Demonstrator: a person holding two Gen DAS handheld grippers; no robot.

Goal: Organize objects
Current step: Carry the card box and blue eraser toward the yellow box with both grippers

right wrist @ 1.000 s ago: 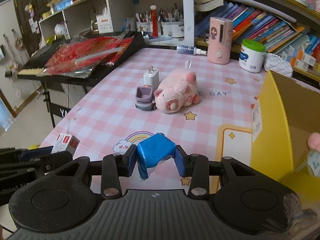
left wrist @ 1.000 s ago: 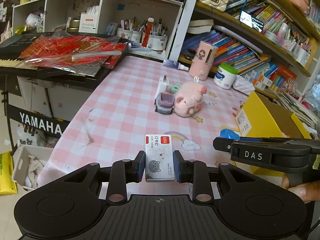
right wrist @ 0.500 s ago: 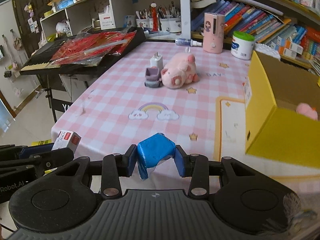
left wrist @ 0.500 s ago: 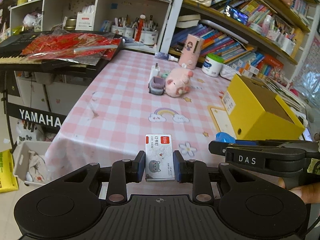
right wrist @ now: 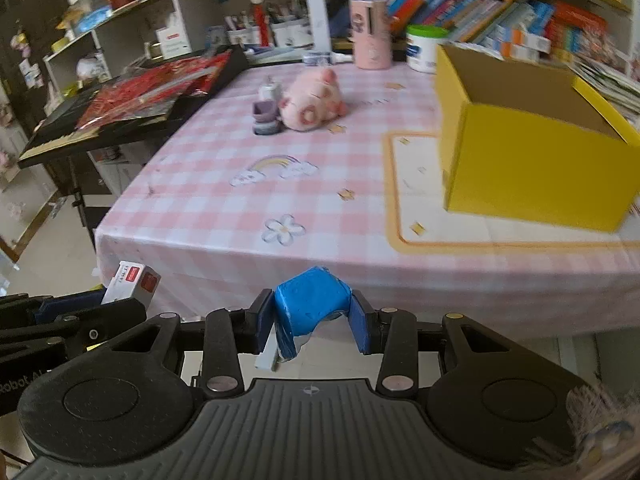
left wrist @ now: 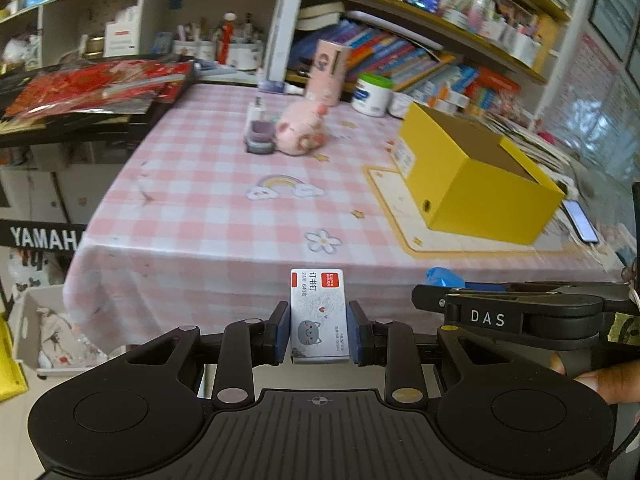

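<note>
A: So we've got the left claw (left wrist: 319, 326) clamped on the little staple box (left wrist: 319, 314), and the right claw (right wrist: 311, 322) squeezed onto that blue wrapped lump (right wrist: 310, 307). Both sit off the near edge of the bench (left wrist: 224, 184), on our side of the yellow box (left wrist: 476, 184), which is open at the top.

B: Yep, and we'd guess both go into the yellow box. To do it well, we should come in high over its near wall, one claw at a time so they don't bump, and let go only once we're inside the rim.

A: Staple box orientation? We see it standing between the pads, long axis running away from us along the fingers, red label end pointing toward the bench, cat print nearest us.

B: The blue lump is too chunky to call a long axis. The pink pig (right wrist: 314, 100) and purple toy (right wrist: 266, 118) are left, well beyond the yellow box's left side.
</note>
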